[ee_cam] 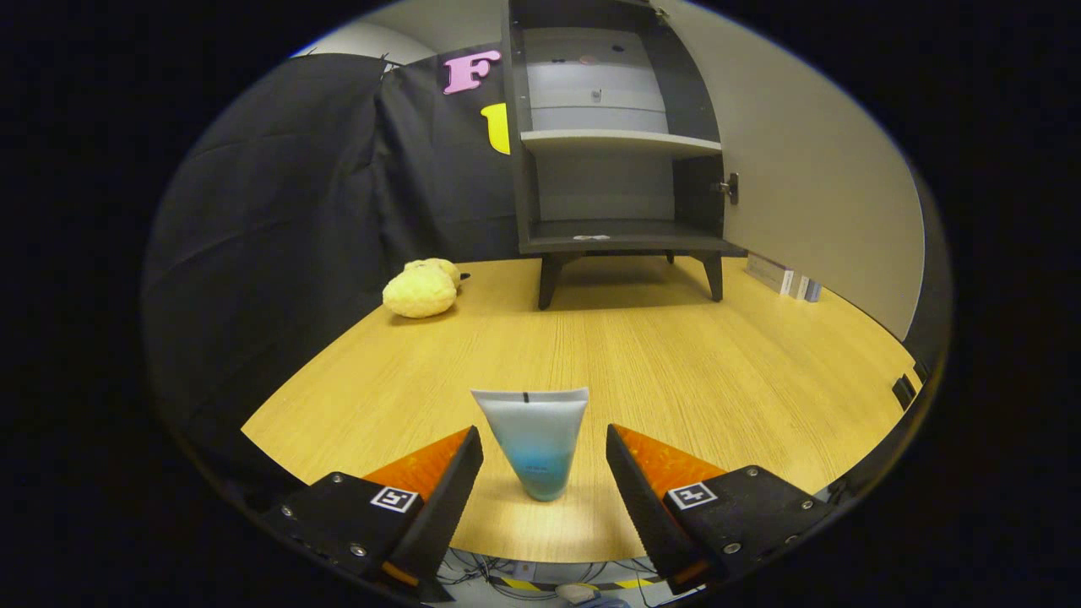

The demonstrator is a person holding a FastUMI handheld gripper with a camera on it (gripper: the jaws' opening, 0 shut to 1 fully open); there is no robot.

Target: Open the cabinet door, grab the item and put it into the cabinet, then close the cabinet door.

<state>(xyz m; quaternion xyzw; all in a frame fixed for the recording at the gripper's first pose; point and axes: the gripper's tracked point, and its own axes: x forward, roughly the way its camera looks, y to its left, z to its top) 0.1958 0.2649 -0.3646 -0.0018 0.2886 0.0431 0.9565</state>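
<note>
the gripper (545, 469) is wide open, holding nothing; a tube (535, 439) stands on its cap between the fingers, touching neither. beyond, across bare table (676, 363), the cabinet (616, 135) stands with its door (811, 169) swung open. a yellow plush toy (422, 289) lies left of it, small boxes (785, 276) right.
</note>
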